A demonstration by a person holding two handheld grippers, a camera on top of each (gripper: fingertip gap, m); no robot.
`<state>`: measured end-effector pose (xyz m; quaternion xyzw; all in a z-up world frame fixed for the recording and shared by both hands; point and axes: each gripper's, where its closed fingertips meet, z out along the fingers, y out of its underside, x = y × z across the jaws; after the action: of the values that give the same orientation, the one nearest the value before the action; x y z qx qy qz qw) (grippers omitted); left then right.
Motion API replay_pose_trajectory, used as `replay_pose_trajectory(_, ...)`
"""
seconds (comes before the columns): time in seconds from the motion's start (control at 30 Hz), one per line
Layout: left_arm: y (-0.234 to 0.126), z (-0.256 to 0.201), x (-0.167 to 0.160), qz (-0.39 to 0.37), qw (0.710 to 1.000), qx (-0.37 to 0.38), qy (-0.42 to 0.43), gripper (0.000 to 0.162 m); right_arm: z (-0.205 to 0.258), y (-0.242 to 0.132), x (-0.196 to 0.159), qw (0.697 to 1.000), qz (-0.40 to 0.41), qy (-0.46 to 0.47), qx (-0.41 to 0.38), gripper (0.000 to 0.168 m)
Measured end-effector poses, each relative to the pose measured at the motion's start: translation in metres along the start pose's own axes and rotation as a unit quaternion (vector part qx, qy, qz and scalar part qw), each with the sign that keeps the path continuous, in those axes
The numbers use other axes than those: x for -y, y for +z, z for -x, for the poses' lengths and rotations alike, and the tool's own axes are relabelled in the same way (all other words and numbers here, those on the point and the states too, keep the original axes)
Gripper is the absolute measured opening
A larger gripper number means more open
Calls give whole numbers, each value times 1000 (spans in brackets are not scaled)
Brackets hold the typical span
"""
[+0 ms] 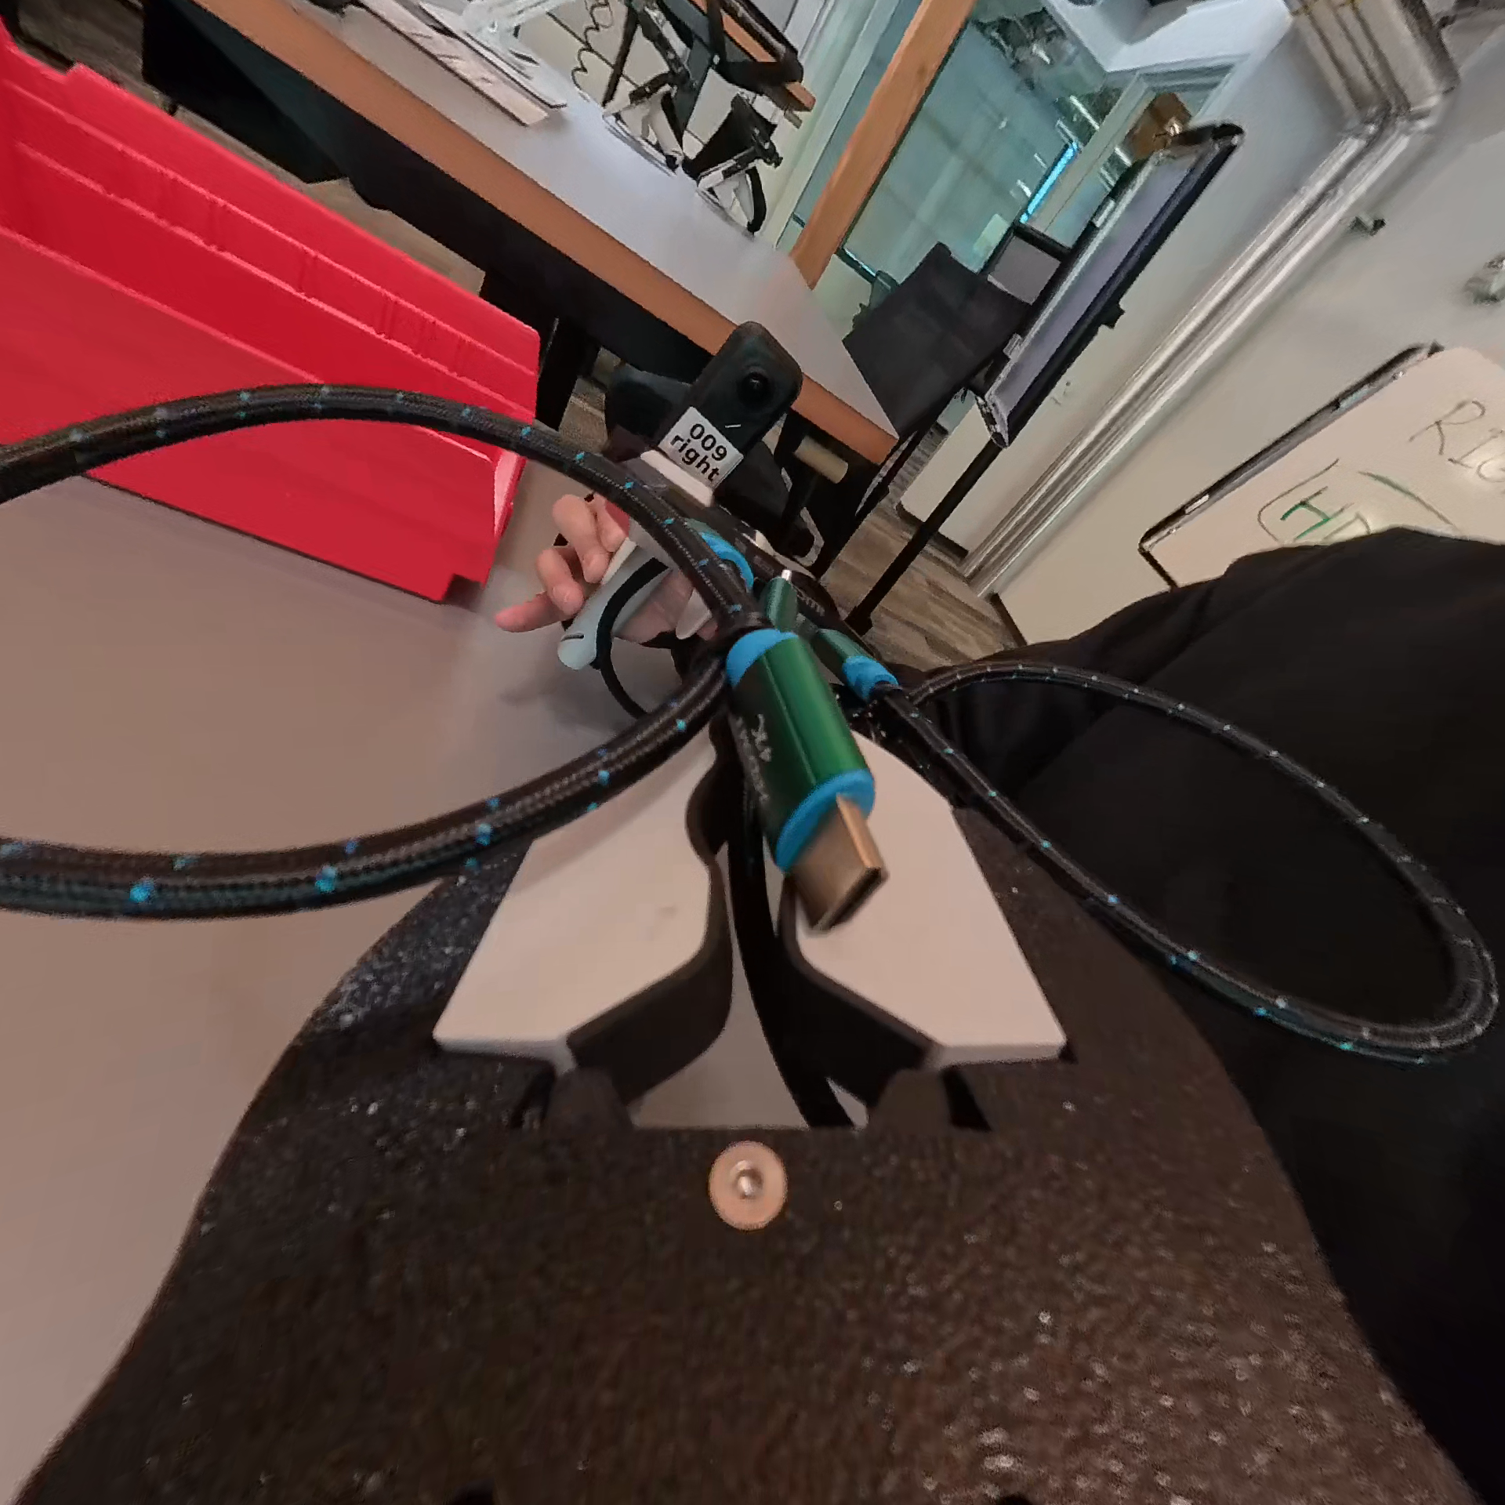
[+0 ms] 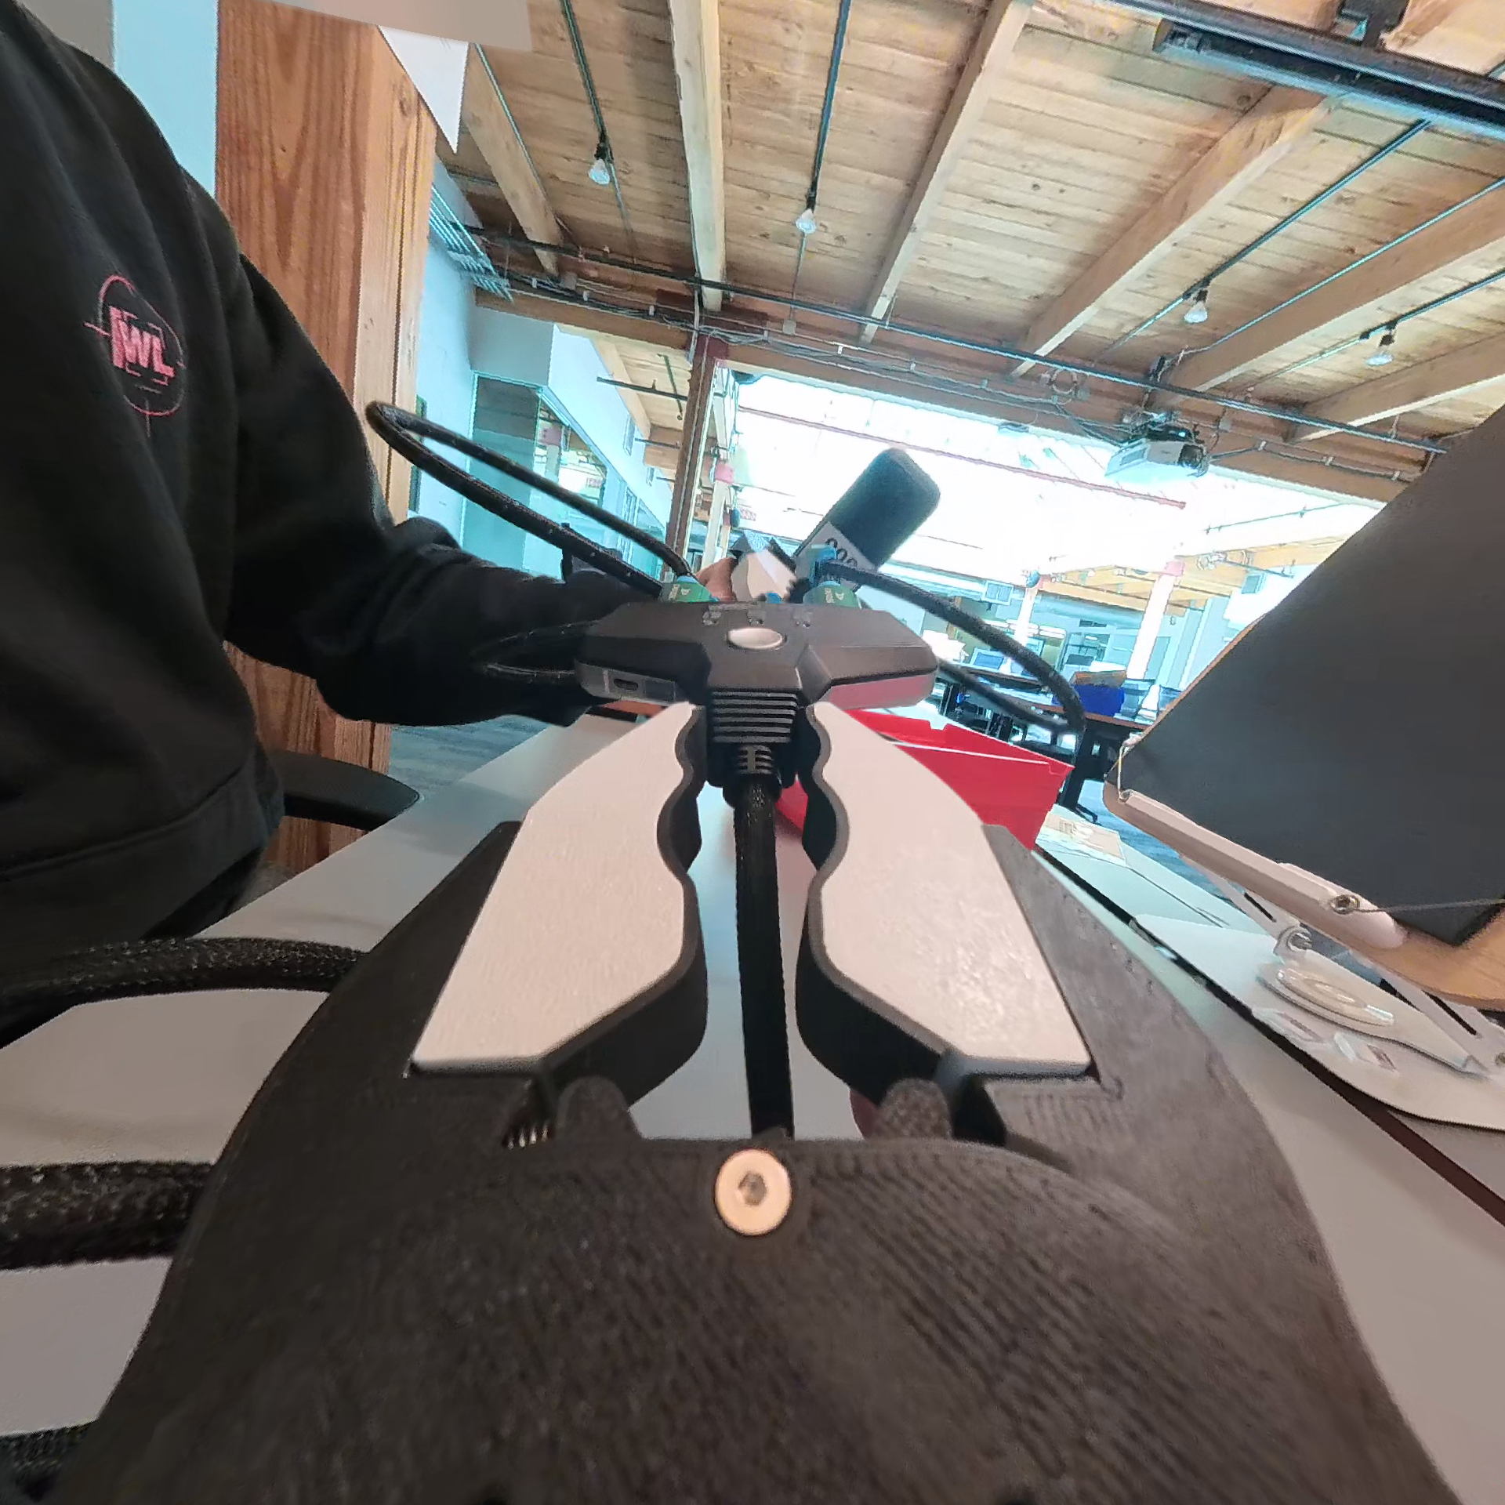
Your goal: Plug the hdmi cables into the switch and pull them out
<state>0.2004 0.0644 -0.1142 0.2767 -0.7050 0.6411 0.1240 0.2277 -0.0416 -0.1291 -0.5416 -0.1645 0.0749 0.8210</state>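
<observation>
Left claw [image 1: 753,814] reads to me as closed down on a black braided cable, its two fingers almost meeting around the strand. From that grip hangs a green HDMI plug [image 1: 802,761] with blue collars, its gold tip bare and pointing back toward my camera, seated in nothing. Two braided cable runs [image 1: 342,871] sweep off to the left of this claw, and a cable loop [image 1: 1303,936] bulges out to its right across a black sleeve [image 1: 1303,733].

Beyond the left claw's tips I see two more green plugs [image 1: 780,601], partly hidden by the cables. Just behind them is a hand [image 1: 570,570] on the other handle, with a small black camera [image 1: 753,379] above it. A red bin [image 1: 244,326] sits on the grey surface [image 1: 244,692] ahead and to the left.

Right claw [image 2: 753,761] pinches the ribbed strain relief of the switch's own lead [image 2: 761,936], which runs straight back between the fingers. The black switch [image 2: 753,651] sits just past the fingertips, level, with a pale round button on top. Green plug ends [image 2: 835,594] show at its far edge; I cannot tell how deeply they sit. A dark tilted panel [image 2: 1344,692] on a stand is to the right of this claw.
</observation>
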Motion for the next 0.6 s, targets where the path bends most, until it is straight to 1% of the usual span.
replay_pose_trajectory(0.17,-1,-2,-1,27,1000,-1,13,5,0,0,-3,1000,10,-2,0,22)
replay_pose_trajectory(0.3,-3,5,-4,44,998,8,-40,6,-2,2,-6,999,30,-11,-9,22)
replay_pose_trajectory(0.33,-3,7,-4,44,997,8,-61,2,-2,2,-7,999,34,-16,-12,22)
replay_pose_trajectory(0.4,-3,10,-5,31,995,-3,-92,4,-2,3,-6,999,40,-27,-16,22)
replay_pose_trajectory(0.47,-2,15,-7,9,994,-13,-106,5,-3,3,-5,999,38,-28,-20,22)
replay_pose_trajectory(0.53,-2,23,-12,-8,996,-6,-93,6,-6,1,-10,998,48,-24,-26,22)
replay_pose_trajectory(0.6,-4,37,-23,-19,996,18,-86,5,-7,-2,-16,997,64,-23,-30,21)
